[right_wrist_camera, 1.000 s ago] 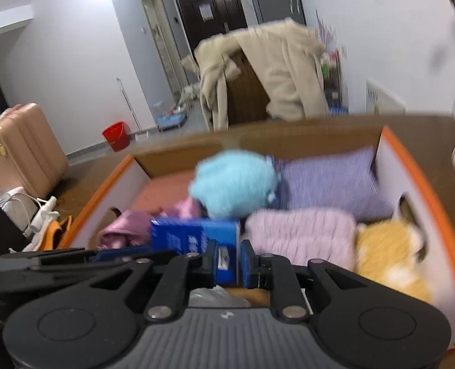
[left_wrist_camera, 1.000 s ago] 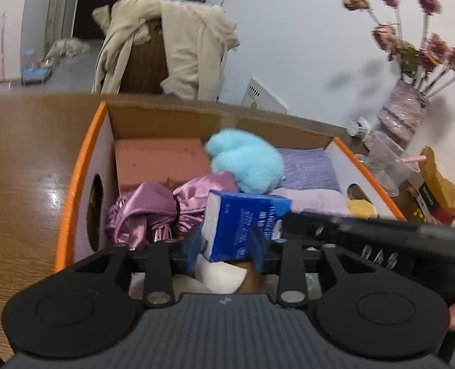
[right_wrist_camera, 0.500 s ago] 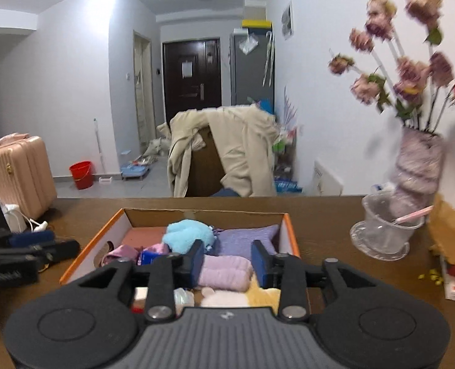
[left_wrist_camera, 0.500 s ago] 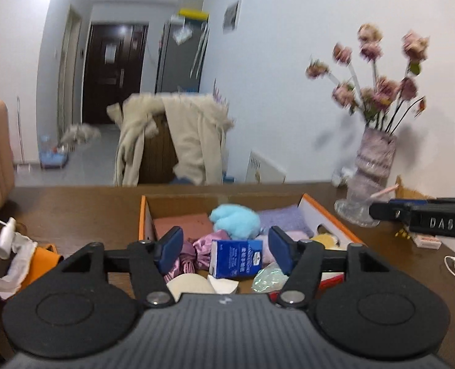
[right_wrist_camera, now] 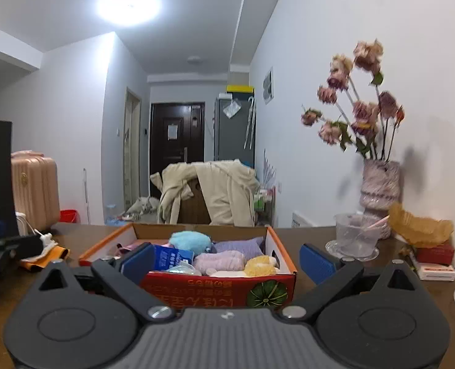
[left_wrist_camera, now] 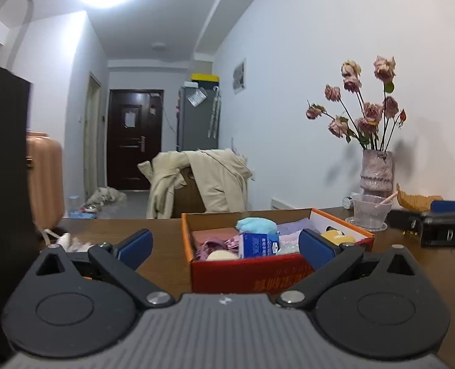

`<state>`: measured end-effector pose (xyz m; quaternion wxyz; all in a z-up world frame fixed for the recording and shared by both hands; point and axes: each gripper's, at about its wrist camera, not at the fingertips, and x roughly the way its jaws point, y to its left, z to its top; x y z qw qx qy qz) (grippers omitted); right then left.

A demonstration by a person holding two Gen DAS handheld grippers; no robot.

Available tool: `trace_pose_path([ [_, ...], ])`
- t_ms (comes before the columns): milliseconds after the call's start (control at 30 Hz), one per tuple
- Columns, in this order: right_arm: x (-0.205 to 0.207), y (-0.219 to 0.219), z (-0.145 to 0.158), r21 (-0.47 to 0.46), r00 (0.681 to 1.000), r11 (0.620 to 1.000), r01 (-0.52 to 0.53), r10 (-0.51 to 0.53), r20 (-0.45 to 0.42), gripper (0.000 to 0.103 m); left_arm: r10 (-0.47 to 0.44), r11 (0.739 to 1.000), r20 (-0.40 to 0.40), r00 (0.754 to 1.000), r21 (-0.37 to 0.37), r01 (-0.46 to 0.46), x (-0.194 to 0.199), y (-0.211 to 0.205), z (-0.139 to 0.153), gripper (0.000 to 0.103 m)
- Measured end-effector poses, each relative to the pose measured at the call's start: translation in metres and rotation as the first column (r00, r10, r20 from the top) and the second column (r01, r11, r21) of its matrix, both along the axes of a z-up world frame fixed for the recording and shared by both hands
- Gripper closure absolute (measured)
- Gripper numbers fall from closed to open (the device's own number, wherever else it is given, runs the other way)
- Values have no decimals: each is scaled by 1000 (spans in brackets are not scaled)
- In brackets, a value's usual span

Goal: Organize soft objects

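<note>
The brown counter (right_wrist_camera: 313, 240) carries the cardboard box (right_wrist_camera: 215, 289), packed with soft objects: purple pillow (right_wrist_camera: 239, 246), blue plush (right_wrist_camera: 190, 241), tissue pack (right_wrist_camera: 172, 256). Left claw (left_wrist_camera: 224, 244) and right claw (right_wrist_camera: 227, 259) gape, empty. Any overfilling could spill items.

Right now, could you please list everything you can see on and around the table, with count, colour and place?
box: one, red-orange cardboard, table centre
fluffy toy: one, light blue, back of box
tissue pack: one, blue, box front left
folded towels: two, purple and pink, box right half
plush: one, yellow, box front right
satin cloth: one, pink, box left
vase of roses: one, pink, table right
glass cup: one, clear, beside vase
suitcase: one, pink, floor left
coat: one, beige, over chair
left gripper: jaws open, empty
right gripper: jaws open, empty
</note>
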<state>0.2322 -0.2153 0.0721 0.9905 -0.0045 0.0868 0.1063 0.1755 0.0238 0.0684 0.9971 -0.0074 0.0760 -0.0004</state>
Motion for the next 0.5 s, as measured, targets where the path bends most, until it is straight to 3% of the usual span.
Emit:
trace_pose_path([
  [300,-116,12,-28,-28,1000,999,-27,27,-8,0,-51,999,-16,999,8,51,-101,0,-29,0],
  [433,-167,14,-59,72,1000,997,9,-7,-21,0,-48,999,-47,998,-4,48,-139,0,-52,0],
  [500,-190,19,-75,67,1000,997,27,-26,-6,0,-52,998,-29,998,22,53,-154,3,-60,0],
])
